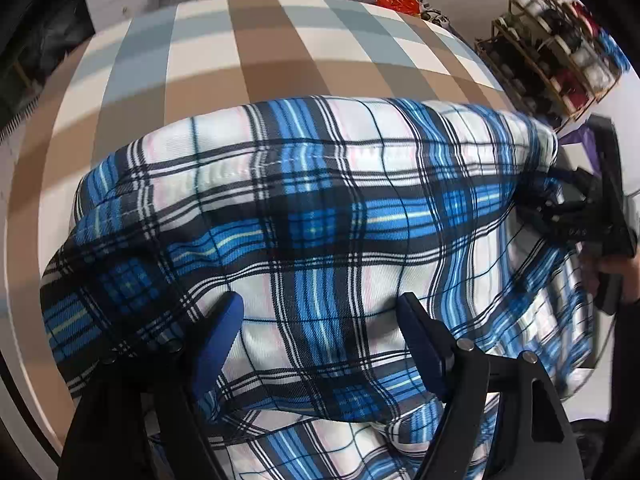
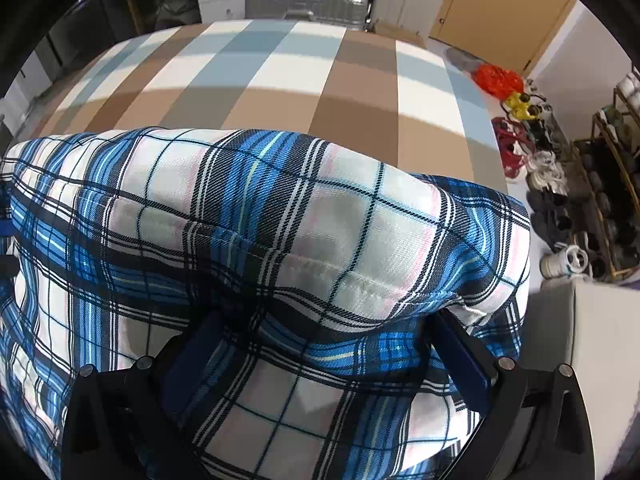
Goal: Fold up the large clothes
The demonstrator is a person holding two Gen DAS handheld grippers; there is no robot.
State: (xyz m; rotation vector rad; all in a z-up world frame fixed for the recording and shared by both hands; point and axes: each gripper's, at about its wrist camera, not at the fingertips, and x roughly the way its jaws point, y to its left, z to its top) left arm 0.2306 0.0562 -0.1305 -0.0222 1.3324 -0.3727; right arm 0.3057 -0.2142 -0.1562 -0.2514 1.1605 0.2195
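Observation:
A large blue, white and black plaid garment [image 1: 320, 216] lies bunched on a checked bed cover [image 1: 248, 48]. My left gripper [image 1: 320, 312] is open, with its blue-padded fingers standing wide apart and the plaid cloth between and under them. The other gripper [image 1: 576, 216] shows at the right edge of the left wrist view, against the cloth's right end. In the right wrist view the same garment [image 2: 280, 224] fills the lower frame. My right gripper [image 2: 320, 332] is open, its fingers spread wide, with a thick fold of cloth draped over and between them.
The bed cover [image 2: 304, 80] has brown, white and pale blue squares. A silver suitcase [image 2: 308, 0] and white drawers stand beyond the bed. A shoe rack [image 2: 608, 200] and loose shoes are on the floor to the right, with a red bag [image 2: 498, 78].

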